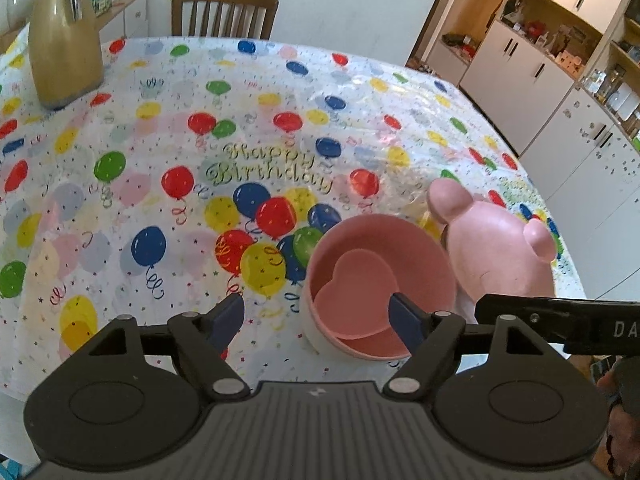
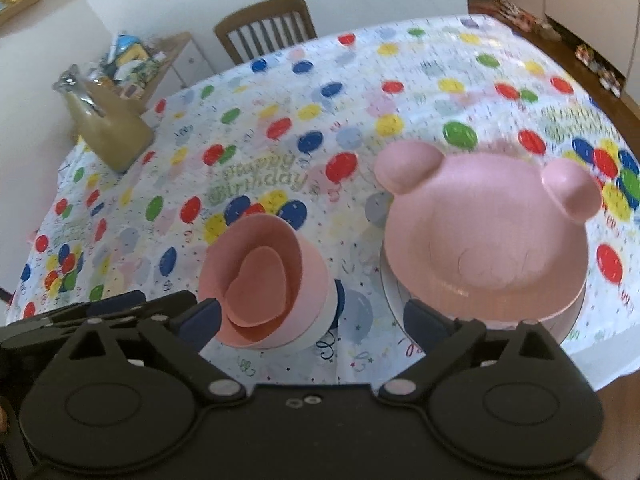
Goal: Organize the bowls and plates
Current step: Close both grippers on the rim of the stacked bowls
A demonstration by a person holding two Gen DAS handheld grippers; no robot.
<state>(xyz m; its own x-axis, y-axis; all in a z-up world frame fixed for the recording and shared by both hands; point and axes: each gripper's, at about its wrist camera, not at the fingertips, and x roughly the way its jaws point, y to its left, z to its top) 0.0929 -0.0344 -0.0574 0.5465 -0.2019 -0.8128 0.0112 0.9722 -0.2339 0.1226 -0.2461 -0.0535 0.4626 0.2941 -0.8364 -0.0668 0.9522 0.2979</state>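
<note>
While both grippers, left gripper [image 1: 316, 316] and right gripper [image 2: 312, 318], stand wide and empty, nested pink bowls [image 2: 260, 284] sit beside bear-shaped pink plate [image 2: 488, 236] on balloon tablecloth [image 2: 280, 120].

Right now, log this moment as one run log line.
left gripper: open, empty | right gripper: open, empty | bowl stack: nested on table | bear plate: atop plate stack
</note>
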